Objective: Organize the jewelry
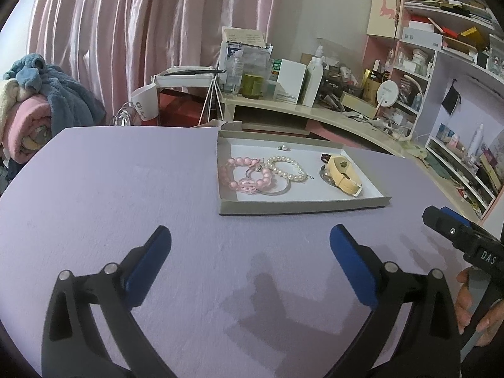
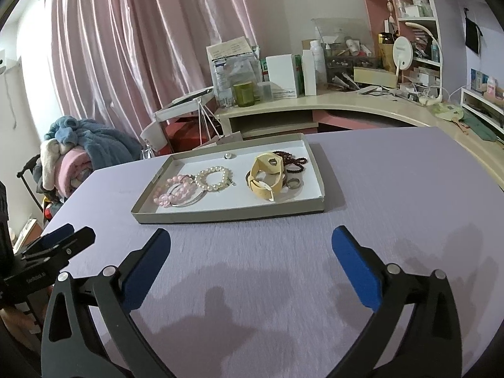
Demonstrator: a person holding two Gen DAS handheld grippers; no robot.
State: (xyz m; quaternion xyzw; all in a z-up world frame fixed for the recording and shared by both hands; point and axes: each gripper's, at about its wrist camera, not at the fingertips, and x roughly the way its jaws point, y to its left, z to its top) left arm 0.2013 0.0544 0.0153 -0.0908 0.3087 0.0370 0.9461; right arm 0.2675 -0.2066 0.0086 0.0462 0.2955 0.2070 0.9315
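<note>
1. Left gripper [image 1: 250,236] held wide apart above the lilac table cover [image 1: 126,189], near side of the shallow grey cardboard tray [image 1: 302,208], gripping nothing.
2. Right gripper [image 2: 251,236] also spread wide, empty, just before the tray's near wall.
3. Inside the tray, left part: pink bead bracelet [image 2: 171,190] overlapping a thin silver bangle [image 2: 190,201], touching the white pearl bracelet [image 2: 211,179].
4. Right part: cream strap watch [image 2: 264,176], dark red bead string [image 2: 291,160], small metal ring [image 2: 293,183].
5. Near the far wall: tiny silver earring [image 2: 227,156].

I see each gripper, left [image 1: 250,245] and right [image 2: 251,247], built from black arms, blue finger pads [image 1: 148,266] and silver pivot screws. White "DAS" lettering marks the right housing; bare skin shows on the hand [image 1: 472,312].
</note>
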